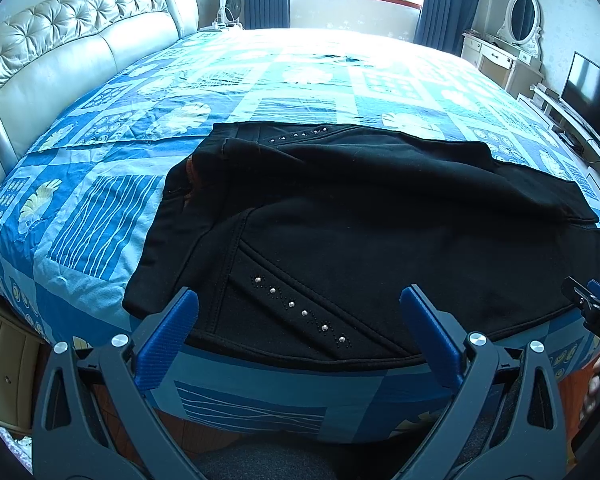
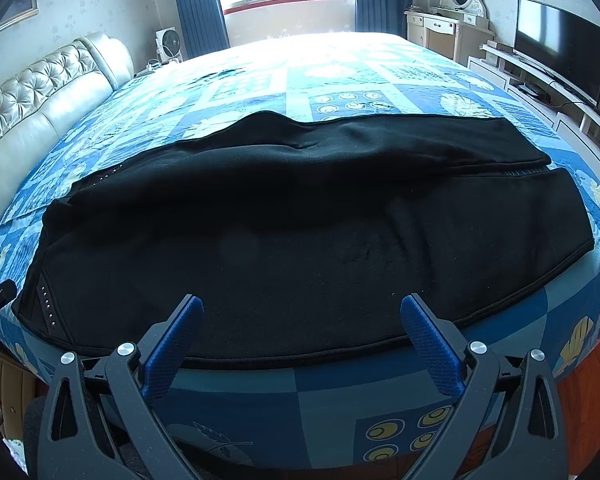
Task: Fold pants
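Black pants (image 1: 360, 216) with rows of silver studs lie spread flat along the near edge of the bed, waist to the left and both legs running right. They fill the right wrist view (image 2: 300, 220) too. My left gripper (image 1: 298, 300) is open and empty, hovering over the waist and pocket area at the near edge. My right gripper (image 2: 302, 308) is open and empty, over the near leg's lower edge. The right gripper's tip shows at the far right of the left wrist view (image 1: 592, 300).
The bed (image 1: 100, 208) has a blue patchwork cover and a tufted cream headboard (image 1: 60, 48) on the left. A TV (image 2: 560, 44) and dresser with mirror (image 2: 448, 24) stand on the right. A window with blue curtains is at the far side.
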`<state>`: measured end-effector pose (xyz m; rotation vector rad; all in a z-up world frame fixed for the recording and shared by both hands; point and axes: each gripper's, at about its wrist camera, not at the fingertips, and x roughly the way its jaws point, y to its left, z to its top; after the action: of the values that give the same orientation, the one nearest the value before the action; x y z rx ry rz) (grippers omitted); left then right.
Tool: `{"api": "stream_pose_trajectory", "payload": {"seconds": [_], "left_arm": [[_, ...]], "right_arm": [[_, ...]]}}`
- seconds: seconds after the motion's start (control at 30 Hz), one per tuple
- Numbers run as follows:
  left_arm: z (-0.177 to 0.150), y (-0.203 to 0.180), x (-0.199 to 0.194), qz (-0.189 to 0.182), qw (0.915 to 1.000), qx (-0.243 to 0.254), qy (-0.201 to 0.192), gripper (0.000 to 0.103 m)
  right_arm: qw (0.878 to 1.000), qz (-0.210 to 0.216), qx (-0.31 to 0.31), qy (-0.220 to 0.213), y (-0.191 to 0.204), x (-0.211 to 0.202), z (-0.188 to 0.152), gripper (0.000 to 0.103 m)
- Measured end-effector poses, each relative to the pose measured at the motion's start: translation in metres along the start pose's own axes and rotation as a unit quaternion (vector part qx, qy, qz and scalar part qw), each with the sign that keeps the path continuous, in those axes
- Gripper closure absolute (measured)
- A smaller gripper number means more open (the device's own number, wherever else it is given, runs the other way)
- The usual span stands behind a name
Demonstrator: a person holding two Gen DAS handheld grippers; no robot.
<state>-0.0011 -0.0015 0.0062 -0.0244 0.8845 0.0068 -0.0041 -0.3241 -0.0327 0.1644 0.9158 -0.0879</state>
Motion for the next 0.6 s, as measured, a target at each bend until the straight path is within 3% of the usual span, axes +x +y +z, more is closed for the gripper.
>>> {"api": "stream_pose_trajectory", "payload": {"seconds": [0.2, 0.33, 0.4, 0.47, 0.53, 0.6], "left_arm": [[0.0, 0.0, -0.001, -0.005, 0.9999, -0.003, -0.009, 0.002], [0.0, 0.002, -0.003, -0.008, 0.9999, -0.008, -0.009, 0.002], [-0.001, 0.003, -0.001, -0.006, 0.9999, -0.006, 0.008, 0.002], [-0.002, 0.003, -0.002, 0.0, 0.9999, 0.0, 0.014, 0.002], [-0.003, 0.003, -0.004, -0.003, 0.9999, 0.003, 0.012, 0.002], [-0.003, 0.004, -0.004, -0.005, 0.9998, 0.006, 0.016, 0.002]], "right_arm": [[1.0, 0.004, 0.005, -0.018, -0.001, -0.011, 0.004, 0.004], [0.987, 0.035, 0.034, -0.151, -0.014, -0.065, 0.012, 0.004], [0.979, 0.044, 0.044, -0.192, -0.025, -0.085, 0.019, 0.004], [0.981, 0.063, 0.048, -0.179, -0.045, -0.092, 0.029, 0.004], [0.984, 0.093, 0.061, -0.138, -0.079, -0.088, 0.038, 0.004], [0.974, 0.126, 0.141, -0.123, -0.137, -0.083, 0.036, 0.004]]}}
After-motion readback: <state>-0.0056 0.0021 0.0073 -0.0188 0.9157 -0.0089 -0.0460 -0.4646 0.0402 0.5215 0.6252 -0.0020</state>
